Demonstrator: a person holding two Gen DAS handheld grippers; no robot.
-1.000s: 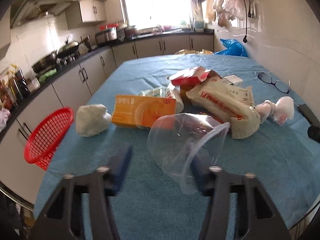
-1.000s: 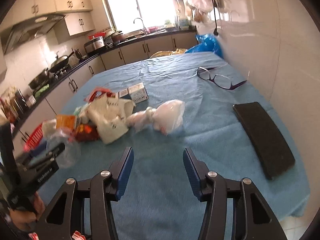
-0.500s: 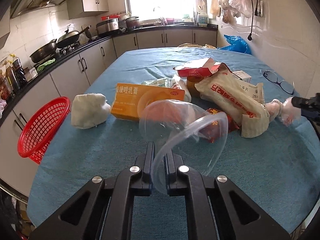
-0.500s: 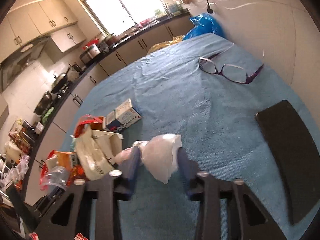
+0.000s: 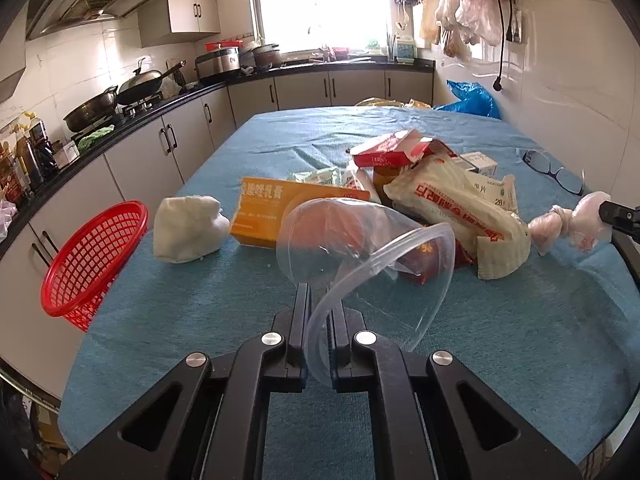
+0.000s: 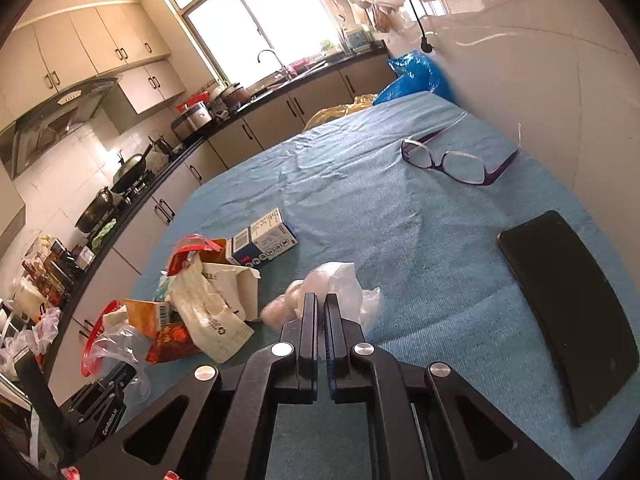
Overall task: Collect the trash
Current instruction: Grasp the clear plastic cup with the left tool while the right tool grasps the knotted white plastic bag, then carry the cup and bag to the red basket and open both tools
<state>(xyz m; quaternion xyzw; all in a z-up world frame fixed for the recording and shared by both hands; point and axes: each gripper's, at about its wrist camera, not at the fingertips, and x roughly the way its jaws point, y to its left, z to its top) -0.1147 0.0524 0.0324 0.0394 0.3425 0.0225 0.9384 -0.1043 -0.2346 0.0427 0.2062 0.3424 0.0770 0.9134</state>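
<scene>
Over the blue tablecloth [image 5: 192,320], left gripper [image 5: 319,312] is pinched tight on the rim of the clear plastic bowl [image 5: 360,248], lifted and tilted. Right gripper [image 6: 319,312] has its jaws nearly together on the knotted plastic bag [image 6: 340,280], just beside the wrapper pile [image 5: 452,204]. Red basket [image 5: 92,256] hangs at the left edge. Best bet: keep both pinches firm, swing the bowl low to the basket, release only once it's inside the rim.

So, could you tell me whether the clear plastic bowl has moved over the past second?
Yes. The clear plastic bowl, now pinched by the left gripper, has risen to overlap the orange box.
</scene>
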